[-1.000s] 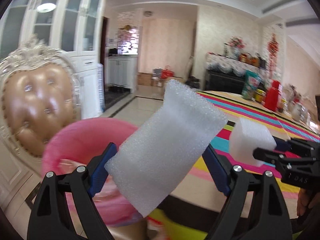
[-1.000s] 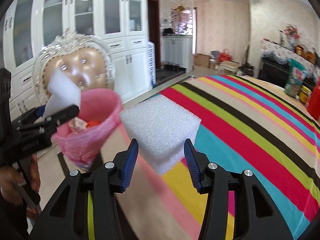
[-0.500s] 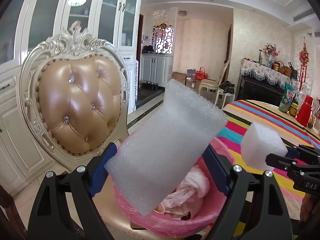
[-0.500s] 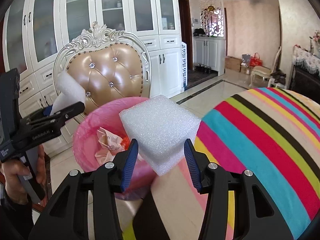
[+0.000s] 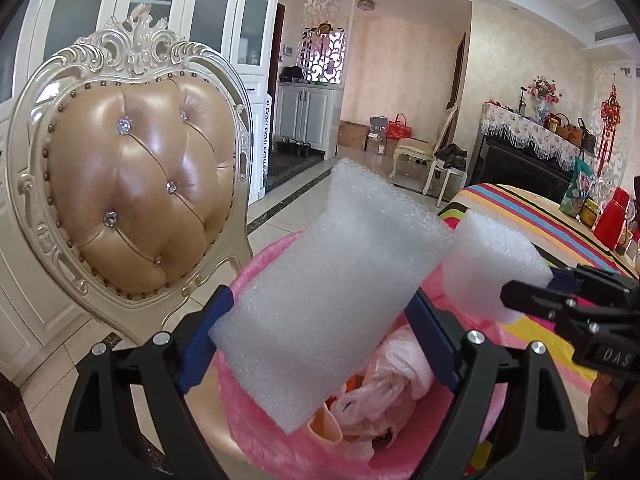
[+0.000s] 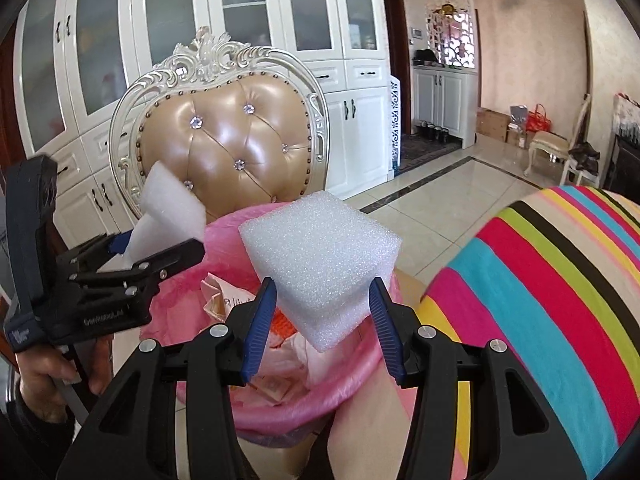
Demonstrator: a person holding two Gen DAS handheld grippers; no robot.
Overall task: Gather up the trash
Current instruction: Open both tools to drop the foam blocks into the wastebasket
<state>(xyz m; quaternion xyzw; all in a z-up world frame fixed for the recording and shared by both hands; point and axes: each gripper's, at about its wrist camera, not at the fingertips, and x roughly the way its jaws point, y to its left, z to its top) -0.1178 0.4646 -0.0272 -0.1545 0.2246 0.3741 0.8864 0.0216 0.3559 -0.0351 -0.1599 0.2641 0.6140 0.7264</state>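
My left gripper [image 5: 320, 340] is shut on a long white foam piece [image 5: 332, 288] and holds it above a pink-lined trash bin [image 5: 280, 452] that stands on a chair seat. My right gripper [image 6: 322, 320] is shut on a white foam block [image 6: 320, 248] and holds it over the same bin [image 6: 360, 364]. The bin holds crumpled wrappers and plastic [image 5: 384, 380]. Each gripper shows in the other's view: the right one [image 5: 568, 304] with its block [image 5: 496, 264], the left one [image 6: 120, 272] with its foam [image 6: 168, 208].
A tan tufted chair back [image 5: 132, 184] with a white carved frame rises just behind the bin. A table with a striped cloth [image 6: 552, 300] lies to the right. White cabinets [image 6: 240, 20] line the wall behind. Bottles and jars [image 5: 600, 208] stand on the table's far side.
Both grippers have swung left from over the striped table to above the pink bin, and have come closer to it. Each still grips its foam piece.
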